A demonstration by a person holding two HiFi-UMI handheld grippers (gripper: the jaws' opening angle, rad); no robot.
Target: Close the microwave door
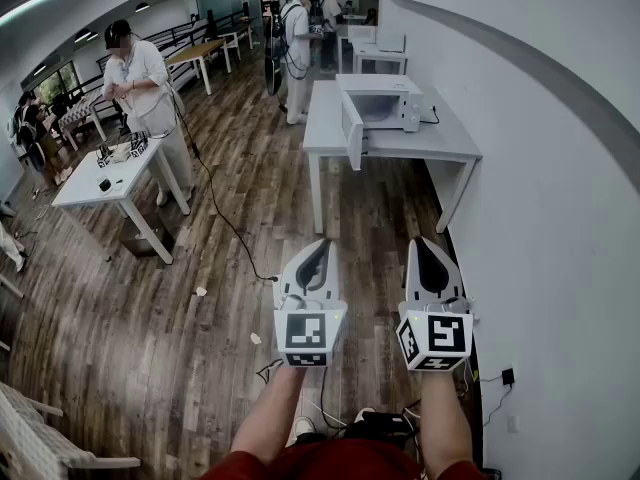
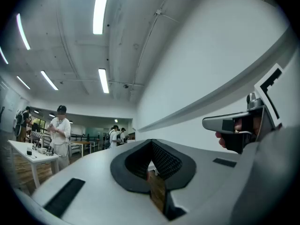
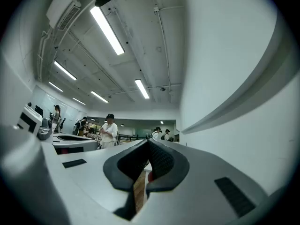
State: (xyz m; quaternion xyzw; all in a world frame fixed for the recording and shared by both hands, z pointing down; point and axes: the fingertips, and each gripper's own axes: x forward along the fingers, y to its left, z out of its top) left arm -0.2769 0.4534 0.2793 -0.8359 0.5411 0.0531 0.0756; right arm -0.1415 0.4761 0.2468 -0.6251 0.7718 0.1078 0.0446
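**Open microwave on a grey table, seen from across the room, with both hand-held grippers raised in the foreground.**

A white wall (image 1: 560, 168) runs down the right side of a wooden floor (image 1: 250, 228). Against the wall stands the grey table (image 1: 420, 146). The microwave (image 1: 385, 86) sits toward its far edge, and the microwave door (image 1: 352, 126) is swung out toward the left edge, leaving the cavity exposed. A smaller white table (image 1: 90, 188) stands at the left of the room, with a person (image 1: 140, 78) at its far side (others stand further back). The left hand-held gripper (image 1: 320, 246) and the right hand-held gripper (image 1: 427, 243) are held side by side, well apart from the microwave. Each has its jaws together on nothing.
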